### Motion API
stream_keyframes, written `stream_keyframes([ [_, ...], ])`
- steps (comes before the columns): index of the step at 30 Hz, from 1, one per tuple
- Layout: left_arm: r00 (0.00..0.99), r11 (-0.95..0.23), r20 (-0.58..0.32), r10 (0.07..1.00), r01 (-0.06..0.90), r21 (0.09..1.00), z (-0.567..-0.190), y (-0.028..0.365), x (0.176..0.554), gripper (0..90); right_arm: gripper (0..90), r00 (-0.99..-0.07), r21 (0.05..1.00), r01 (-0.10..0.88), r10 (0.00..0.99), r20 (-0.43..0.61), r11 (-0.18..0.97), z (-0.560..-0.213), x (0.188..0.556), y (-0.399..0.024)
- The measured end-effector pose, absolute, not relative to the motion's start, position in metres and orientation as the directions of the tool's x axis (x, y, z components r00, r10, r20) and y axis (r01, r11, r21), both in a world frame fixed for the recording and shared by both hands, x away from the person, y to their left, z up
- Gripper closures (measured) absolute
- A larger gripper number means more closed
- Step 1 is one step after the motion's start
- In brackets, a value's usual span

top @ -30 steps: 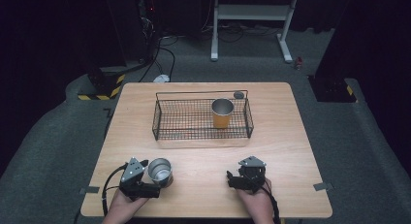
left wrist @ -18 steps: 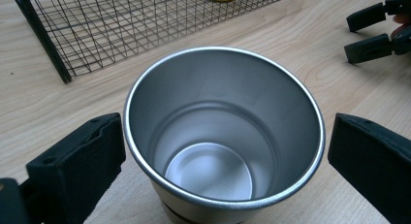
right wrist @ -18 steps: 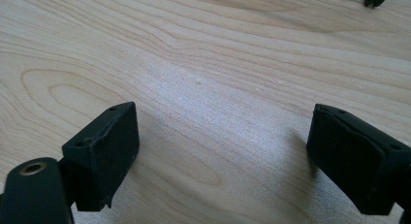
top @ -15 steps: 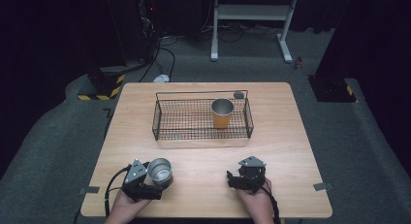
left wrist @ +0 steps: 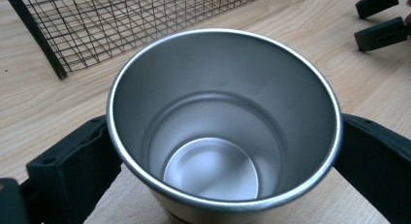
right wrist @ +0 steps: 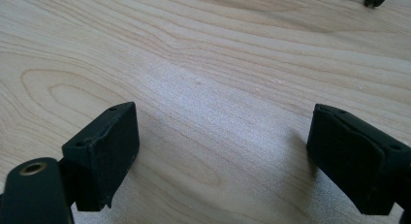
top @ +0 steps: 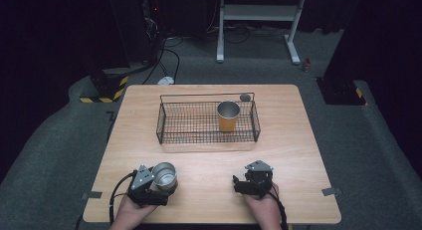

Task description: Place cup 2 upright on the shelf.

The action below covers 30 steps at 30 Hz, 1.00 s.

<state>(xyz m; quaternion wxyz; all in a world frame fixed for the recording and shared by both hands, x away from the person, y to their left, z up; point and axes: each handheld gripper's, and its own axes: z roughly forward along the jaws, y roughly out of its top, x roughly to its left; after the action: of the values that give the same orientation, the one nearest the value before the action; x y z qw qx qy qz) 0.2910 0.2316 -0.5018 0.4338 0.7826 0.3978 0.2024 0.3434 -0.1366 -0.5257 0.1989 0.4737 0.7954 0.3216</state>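
Note:
A bare steel cup stands upright between the jaws of my left gripper, which is shut on it, one pad against each side. In the high view, cup and left gripper are near the table's front left. I cannot tell whether the cup rests on the wood. My right gripper is open over bare wood with nothing between its jaws, and it sits at the front right in the high view. A second cup, steel with an orange body, stands in the wire basket.
The black wire basket sits mid-table, and its near corner lies just beyond the held cup. A small grey round thing is at the basket's back right rim. The right gripper's jaws appear far right in the left gripper view. Bare wood separates the grippers.
The left gripper with the cup has shifted very slightly to the right. The right gripper has stayed put.

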Motion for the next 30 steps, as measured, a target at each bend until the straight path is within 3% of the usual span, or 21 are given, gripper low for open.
stream_keyframes([
  [21,0.583,-0.292,-0.033,0.812,0.454,0.842,-0.5054,0.2330,0.2973,2.9,11.6,-0.472,0.700,0.626,0.882,-0.011,0.344,-0.5257,0.3434,-0.1365],
  [30,0.581,-0.297,-0.007,0.814,0.428,0.854,-0.5050,0.2320,0.2958,8.3,11.6,-0.472,0.700,0.626,0.881,-0.012,0.345,-0.5257,0.3434,-0.1366],
])
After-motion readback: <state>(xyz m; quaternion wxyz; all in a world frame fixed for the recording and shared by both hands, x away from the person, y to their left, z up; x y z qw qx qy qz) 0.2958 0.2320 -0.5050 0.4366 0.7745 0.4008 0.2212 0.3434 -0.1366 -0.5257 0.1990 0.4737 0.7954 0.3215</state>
